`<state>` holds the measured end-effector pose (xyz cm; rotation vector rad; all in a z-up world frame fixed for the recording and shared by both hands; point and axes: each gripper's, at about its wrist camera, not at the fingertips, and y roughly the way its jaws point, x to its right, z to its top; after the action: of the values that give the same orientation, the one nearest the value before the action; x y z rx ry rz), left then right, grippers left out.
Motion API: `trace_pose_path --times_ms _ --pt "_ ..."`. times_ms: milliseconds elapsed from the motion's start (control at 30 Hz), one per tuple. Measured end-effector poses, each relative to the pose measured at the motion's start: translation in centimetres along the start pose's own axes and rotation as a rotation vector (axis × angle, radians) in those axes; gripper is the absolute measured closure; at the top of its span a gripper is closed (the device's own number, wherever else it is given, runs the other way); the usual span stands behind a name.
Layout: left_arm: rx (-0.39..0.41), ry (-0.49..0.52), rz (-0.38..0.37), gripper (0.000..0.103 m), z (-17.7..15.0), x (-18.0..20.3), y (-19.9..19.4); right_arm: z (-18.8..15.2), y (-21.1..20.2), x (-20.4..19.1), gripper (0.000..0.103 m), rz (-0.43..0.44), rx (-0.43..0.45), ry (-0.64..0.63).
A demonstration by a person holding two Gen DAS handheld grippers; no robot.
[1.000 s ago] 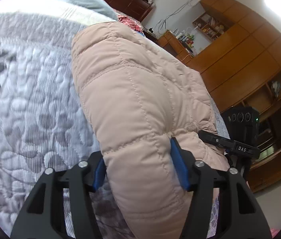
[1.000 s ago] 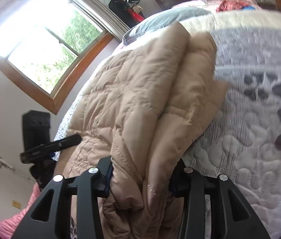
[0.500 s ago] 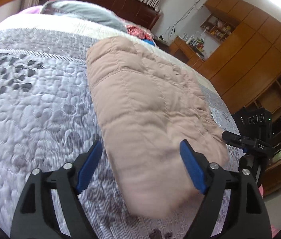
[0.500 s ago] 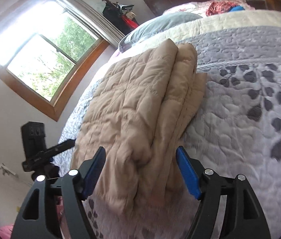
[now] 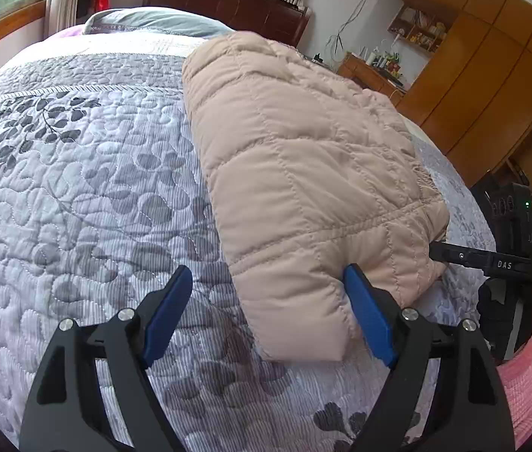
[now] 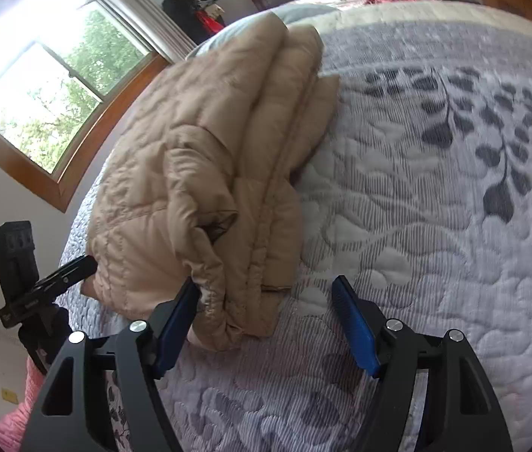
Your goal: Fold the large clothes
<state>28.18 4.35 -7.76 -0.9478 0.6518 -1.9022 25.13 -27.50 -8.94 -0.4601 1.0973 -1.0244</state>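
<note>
left gripper (image 5: pixel 268 309): jaws wide apart, gripping nothing | right gripper (image 6: pixel 266 320): spread wide, perhaps brushing jacket edge | padded jacket (image 5: pixel 303 158): folded, frame centre, on quilt (image 5: pixel 77 188)

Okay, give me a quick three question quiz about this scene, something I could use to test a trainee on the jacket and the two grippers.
1. True or false: the left gripper is clamped on the beige quilted puffer jacket.
2. Multiple choice: the jacket lies on (A) a wooden floor, (B) the grey leaf-patterned quilted bedspread, (C) a chair.
3. Fill in: in the right wrist view, the jaws of the right gripper stand ____, with the jacket's folded end against the left finger.

Key
1. False: its jaws stand apart around the jacket's near corner.
2. B
3. open
</note>
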Motion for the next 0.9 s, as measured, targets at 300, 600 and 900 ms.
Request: trace_pose_path --times_ms 300,600,900 --pt "-0.016 -0.056 0.004 0.022 0.0 0.0 -0.8 -0.2 -1.3 -2.4 0.029 -0.056 0.039 -0.028" --pt "0.013 -0.003 0.129 0.015 -1.7 3.1 -5.2 -2.9 -5.4 -7.6 0.012 -0.138 0.114 -0.121" --pt "0.129 0.002 0.269 0.01 -4.2 5.2 -10.1 -6.1 -9.1 -11.2 0.004 -0.193 0.217 -0.185"
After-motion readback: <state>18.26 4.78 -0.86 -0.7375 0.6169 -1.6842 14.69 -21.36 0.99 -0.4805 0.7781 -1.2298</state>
